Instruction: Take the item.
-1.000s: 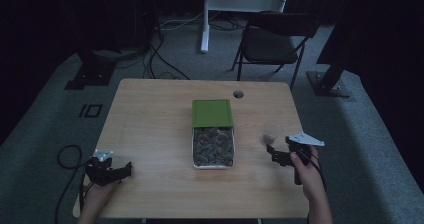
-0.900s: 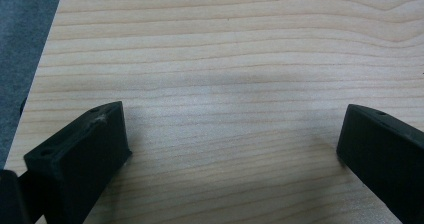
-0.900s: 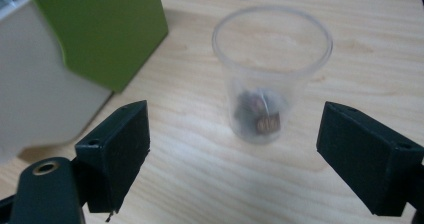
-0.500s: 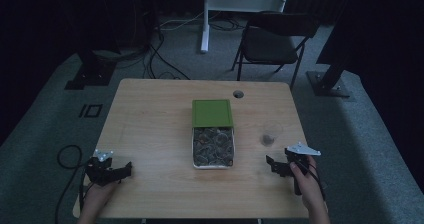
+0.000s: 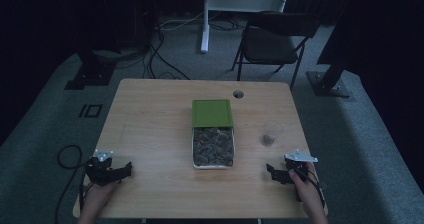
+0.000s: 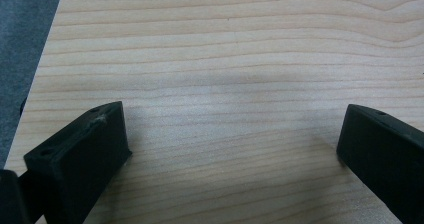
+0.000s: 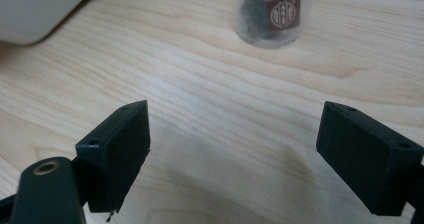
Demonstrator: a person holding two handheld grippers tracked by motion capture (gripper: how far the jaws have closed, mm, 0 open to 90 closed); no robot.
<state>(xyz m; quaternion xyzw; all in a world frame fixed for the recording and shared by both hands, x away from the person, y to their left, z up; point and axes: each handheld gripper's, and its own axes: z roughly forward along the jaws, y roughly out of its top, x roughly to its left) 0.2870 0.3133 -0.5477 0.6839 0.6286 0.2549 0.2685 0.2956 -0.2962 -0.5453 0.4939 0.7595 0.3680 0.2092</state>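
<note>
A white box (image 5: 213, 161) full of small dark pieces sits mid-table, its green lid (image 5: 212, 113) lying flat just behind it. A clear cup (image 5: 271, 134) (image 7: 274, 15) with a brown label stands upright right of the box. My right gripper (image 5: 274, 174) (image 7: 232, 151) rests near the table's front right, a short way in front of the cup, jaws wide apart and empty. My left gripper (image 5: 123, 170) (image 6: 232, 144) lies at the front left corner, open over bare wood.
The wooden table (image 5: 150, 134) has a round cable hole (image 5: 238, 94) at the back. A folding chair (image 5: 272, 39) stands on the grey floor behind the table. The box's white corner (image 7: 35, 9) shows at the right gripper view's upper left.
My right gripper drew back toward the front edge, away from the cup, which now stands alone on the table. The left gripper stayed put.
</note>
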